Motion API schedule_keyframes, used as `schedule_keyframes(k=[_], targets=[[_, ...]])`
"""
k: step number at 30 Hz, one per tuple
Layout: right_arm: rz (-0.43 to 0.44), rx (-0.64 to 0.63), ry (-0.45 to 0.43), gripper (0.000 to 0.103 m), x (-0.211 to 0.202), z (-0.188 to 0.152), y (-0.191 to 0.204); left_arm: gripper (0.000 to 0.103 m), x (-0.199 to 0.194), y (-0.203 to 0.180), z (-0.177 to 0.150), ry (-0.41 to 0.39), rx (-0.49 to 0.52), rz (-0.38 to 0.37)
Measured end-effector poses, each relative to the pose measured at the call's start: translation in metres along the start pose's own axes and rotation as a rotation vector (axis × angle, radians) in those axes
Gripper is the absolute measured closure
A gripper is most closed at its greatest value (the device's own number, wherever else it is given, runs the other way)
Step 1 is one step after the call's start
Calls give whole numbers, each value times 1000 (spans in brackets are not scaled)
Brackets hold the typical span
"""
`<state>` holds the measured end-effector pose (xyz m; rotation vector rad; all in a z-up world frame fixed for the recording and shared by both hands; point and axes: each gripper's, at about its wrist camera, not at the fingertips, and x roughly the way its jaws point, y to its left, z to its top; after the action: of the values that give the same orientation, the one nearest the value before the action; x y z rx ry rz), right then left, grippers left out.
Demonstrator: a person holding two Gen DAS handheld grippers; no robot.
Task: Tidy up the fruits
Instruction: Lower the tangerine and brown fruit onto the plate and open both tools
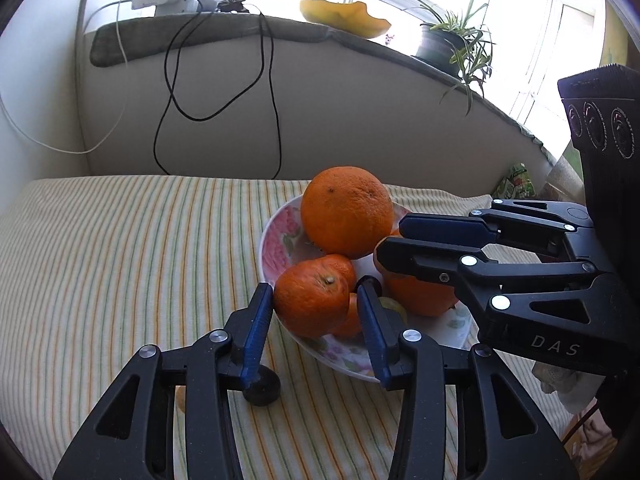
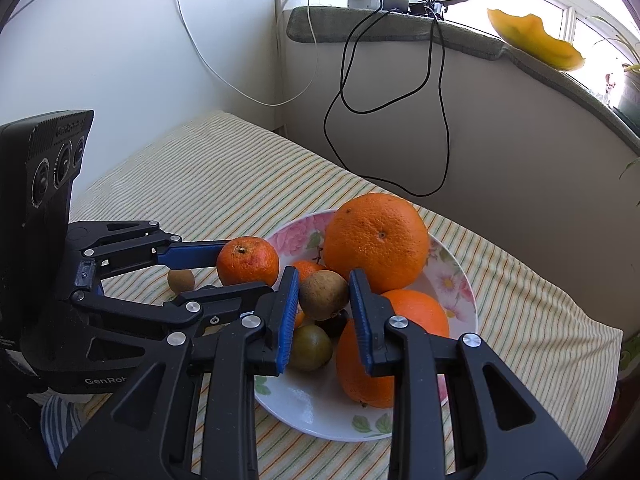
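Observation:
A floral plate [image 1: 276, 240] [image 2: 316, 408] on the striped cloth holds a big orange [image 1: 346, 212] [image 2: 376, 240], two more oranges [image 2: 416, 312], a green fruit [image 2: 310, 346] and other small fruits. My left gripper [image 1: 316, 304] [image 2: 230, 268] is shut on a mandarin [image 1: 312, 300] [image 2: 247, 261] at the plate's left rim. My right gripper [image 2: 324, 294] [image 1: 390, 240] is shut on a small brown fruit [image 2: 323, 294] above the plate; that fruit is hidden in the left wrist view.
A small brown fruit [image 2: 181, 280] lies on the cloth [image 1: 120, 248] left of the plate. A black round thing [image 1: 262, 390] sits under my left gripper. Cables [image 1: 224, 92] hang down the back wall. A sill holds a plant [image 1: 452, 44] and a yellow dish [image 1: 344, 16].

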<state>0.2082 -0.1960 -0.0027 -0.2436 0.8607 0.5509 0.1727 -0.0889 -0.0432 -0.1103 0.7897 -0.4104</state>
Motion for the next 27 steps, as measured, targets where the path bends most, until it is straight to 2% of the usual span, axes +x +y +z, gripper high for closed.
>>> schedule_keyframes(k=[2, 4, 12, 19, 23, 27], targets=[[2, 10, -3, 76, 0, 0, -2, 50, -2, 1, 1, -5, -7, -3], [0, 22, -10, 74, -2, 0, -5, 49, -3, 2, 1, -9, -8, -2], [-7, 60, -47, 50, -13, -1, -12, 49, -7, 2, 0, -14, -10, -4], [-10, 66, -57, 48, -19, -2, -9, 49, -15, 2, -1, -26, -16, -11], [-12, 76, -70, 41, -24, -2, -9, 49, -24, 2, -1, -39, -14, -10], [-14, 86, -80, 40, -30, -2, -7, 49, -33, 0, -2, -54, -13, -6]])
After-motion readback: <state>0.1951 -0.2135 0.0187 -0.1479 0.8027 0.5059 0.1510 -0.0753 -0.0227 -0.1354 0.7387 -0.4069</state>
